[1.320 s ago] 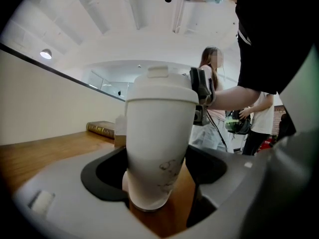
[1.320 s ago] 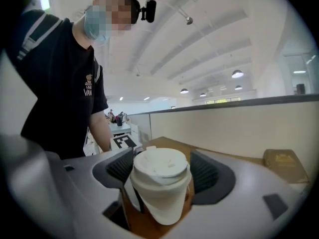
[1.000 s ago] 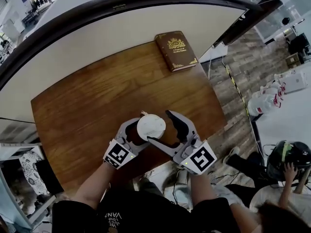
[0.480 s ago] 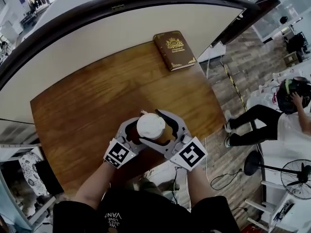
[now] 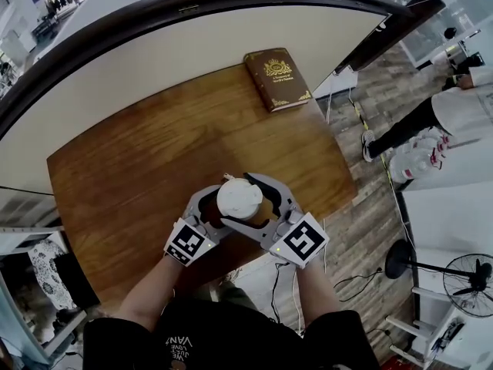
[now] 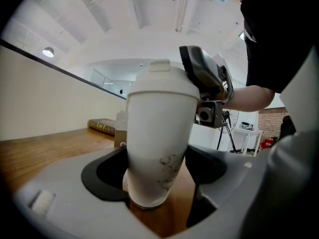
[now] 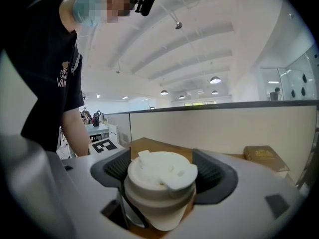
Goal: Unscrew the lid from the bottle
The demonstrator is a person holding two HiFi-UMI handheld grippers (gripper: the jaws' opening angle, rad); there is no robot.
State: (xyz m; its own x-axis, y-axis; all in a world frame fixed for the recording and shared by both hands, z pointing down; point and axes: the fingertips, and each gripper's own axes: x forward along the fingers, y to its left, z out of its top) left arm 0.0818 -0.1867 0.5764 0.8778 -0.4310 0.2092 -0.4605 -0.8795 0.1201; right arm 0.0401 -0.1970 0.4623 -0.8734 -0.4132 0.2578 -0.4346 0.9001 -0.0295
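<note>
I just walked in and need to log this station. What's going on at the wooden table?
A person is working a gripper in each hand on a white bottle that stands upright on the table. The left gripper has its jaws closed on the bottle's lower body, steadying it. The right gripper has its jaws closed round the lid at the top. The lid is on the bottle, not yet off. A brown book lies apart at the table's far edge.
</note>
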